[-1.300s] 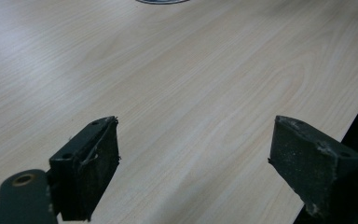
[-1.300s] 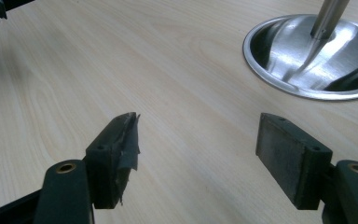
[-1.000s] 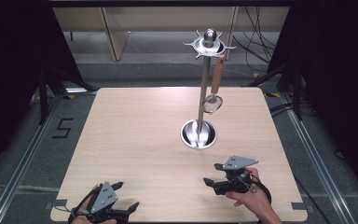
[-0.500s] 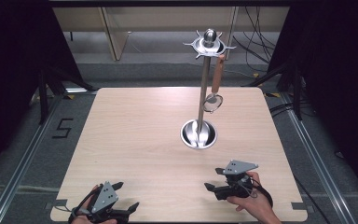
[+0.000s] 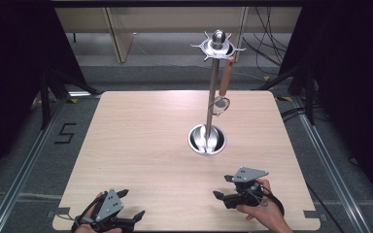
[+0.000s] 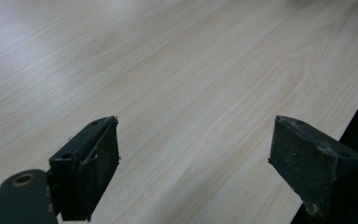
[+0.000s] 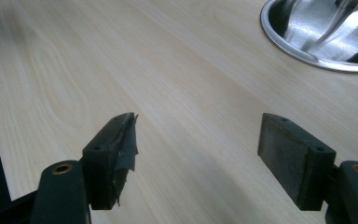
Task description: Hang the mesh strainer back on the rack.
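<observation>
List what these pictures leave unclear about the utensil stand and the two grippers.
- Hanging utensil on the stand, high view: head too small to identify.
- Stand's bowl base, right gripper view: cut off by the top and right edges.
- Left gripper, high view: partly cut off by the bottom edge.
- Right gripper, right gripper view: one of its fingers carries a frayed scrap, material unclear.

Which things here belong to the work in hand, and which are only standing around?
Belong to the work:
- metal stand with round base
- utensil with wooden handle hanging on it
- left tool, right tool, both open

Only around:
- cables on the floor
- wooden furniture behind the table
</observation>
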Tool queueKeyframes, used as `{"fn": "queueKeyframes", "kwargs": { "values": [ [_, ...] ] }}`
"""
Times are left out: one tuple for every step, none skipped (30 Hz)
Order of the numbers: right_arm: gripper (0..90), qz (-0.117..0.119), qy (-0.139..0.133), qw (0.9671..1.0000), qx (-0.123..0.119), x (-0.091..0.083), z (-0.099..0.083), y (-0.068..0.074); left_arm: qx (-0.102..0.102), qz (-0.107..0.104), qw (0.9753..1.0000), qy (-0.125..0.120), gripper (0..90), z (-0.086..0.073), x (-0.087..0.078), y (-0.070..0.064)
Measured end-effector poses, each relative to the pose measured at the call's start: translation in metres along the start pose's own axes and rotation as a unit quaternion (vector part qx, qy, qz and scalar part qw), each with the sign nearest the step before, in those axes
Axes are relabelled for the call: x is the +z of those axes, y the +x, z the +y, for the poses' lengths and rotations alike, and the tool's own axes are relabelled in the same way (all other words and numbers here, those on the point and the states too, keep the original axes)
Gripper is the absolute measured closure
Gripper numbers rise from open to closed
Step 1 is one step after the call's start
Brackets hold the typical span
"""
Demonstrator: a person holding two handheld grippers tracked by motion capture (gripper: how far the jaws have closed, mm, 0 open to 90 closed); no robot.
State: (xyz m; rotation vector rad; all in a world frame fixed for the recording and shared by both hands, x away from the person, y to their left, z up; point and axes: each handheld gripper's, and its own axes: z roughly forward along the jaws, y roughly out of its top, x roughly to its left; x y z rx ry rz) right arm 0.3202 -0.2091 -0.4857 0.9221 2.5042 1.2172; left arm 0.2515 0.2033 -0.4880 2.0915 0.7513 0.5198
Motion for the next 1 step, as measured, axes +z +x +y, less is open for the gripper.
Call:
{"fn": "queueKeyframes", "kwargs": {
  "values": [
    [29.0, 0.001, 0.000, 1.0000, 0.000, 0.0001, 0.0000, -0.0001, 0.000, 0.001, 1.0000, -0.001, 15.0, -0.0001, 0.0001, 0.0000]
  ]
}}
